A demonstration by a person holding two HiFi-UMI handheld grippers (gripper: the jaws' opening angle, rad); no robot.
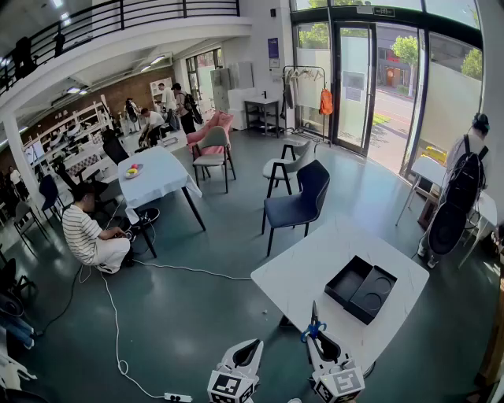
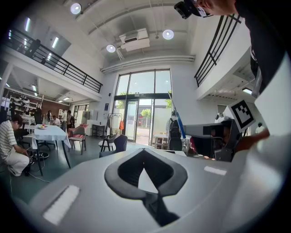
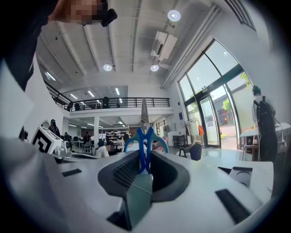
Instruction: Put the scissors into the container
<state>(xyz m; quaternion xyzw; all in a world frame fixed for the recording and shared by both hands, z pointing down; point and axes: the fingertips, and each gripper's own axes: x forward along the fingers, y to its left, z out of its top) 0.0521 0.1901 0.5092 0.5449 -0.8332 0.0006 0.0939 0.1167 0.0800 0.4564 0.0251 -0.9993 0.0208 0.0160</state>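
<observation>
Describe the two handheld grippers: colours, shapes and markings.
The left gripper and right gripper both have smooth, rounded white shells, and their jaws are lined with black pads that taper to a point. Each carries a white cube printed with black square markers at its rear.

We find no word or number that can be read anywhere. The nearest thing to a label is the black-and-white square marker (image 1: 227, 386) on the cube of the left gripper (image 1: 250, 346), and its like, the second marker (image 1: 344, 385), on the cube of the right gripper (image 1: 319, 342); these carry block patterns, not letters. On the far white wall, left of the glass door, hangs a blue plaque (image 1: 272, 51), and above that door runs a dark sign (image 1: 383, 11). Both are too small for us to make out any print.
</observation>
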